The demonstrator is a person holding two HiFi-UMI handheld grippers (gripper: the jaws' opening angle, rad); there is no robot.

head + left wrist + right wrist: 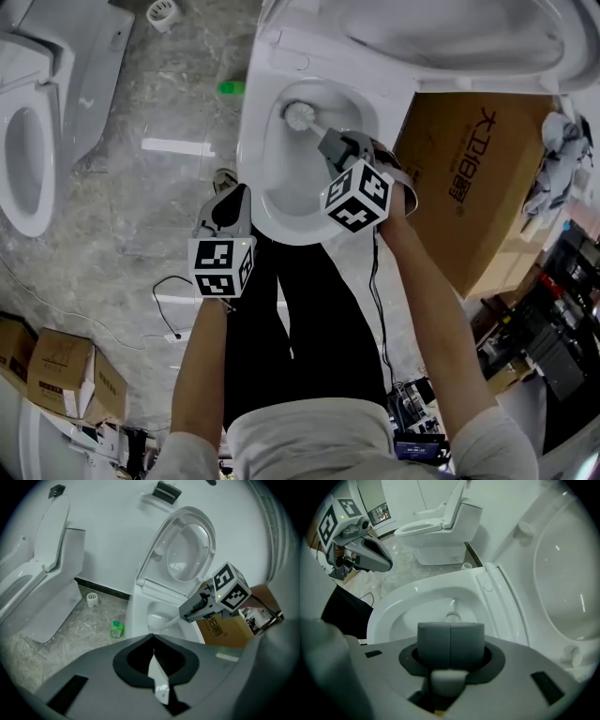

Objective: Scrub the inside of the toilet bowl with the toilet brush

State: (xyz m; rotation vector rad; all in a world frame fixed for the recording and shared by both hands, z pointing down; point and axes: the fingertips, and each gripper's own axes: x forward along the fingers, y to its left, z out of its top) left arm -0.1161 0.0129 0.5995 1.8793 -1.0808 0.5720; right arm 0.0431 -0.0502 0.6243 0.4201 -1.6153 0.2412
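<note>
White plastic on white porcelain made the brush [298, 114] a bit hard to pick out. Its bristle head was spotted down inside the toilet bowl [267, 192], straight out ahead of the right gripper's [450, 641] fingers [433, 641] and a little below them. Those fingers were squeezed fully together on the handle, with a pale bit of it tucked just under the pads.

The left gripper [153, 637] was held off the near side of the rim with its fingers brought together too. Only a thin pale sliver was seen at the seam, and what it was couldn't be made out, so nothing is claimed to be held there. A green bottle [116, 629] was seen on the floor beyond and left of those fingers. A cardboard box [469, 178] sat off to the right of the right fingers.

On handling, the brush is probably light, with a stiff handle and springy bristles. Smooth plastic like that would likely get slippery once wet. The grip is best kept well back on the handle, away from the bristles. The glazed bowl looked slick, so the head could be expected to skate unless it's pressed down firmly.
</note>
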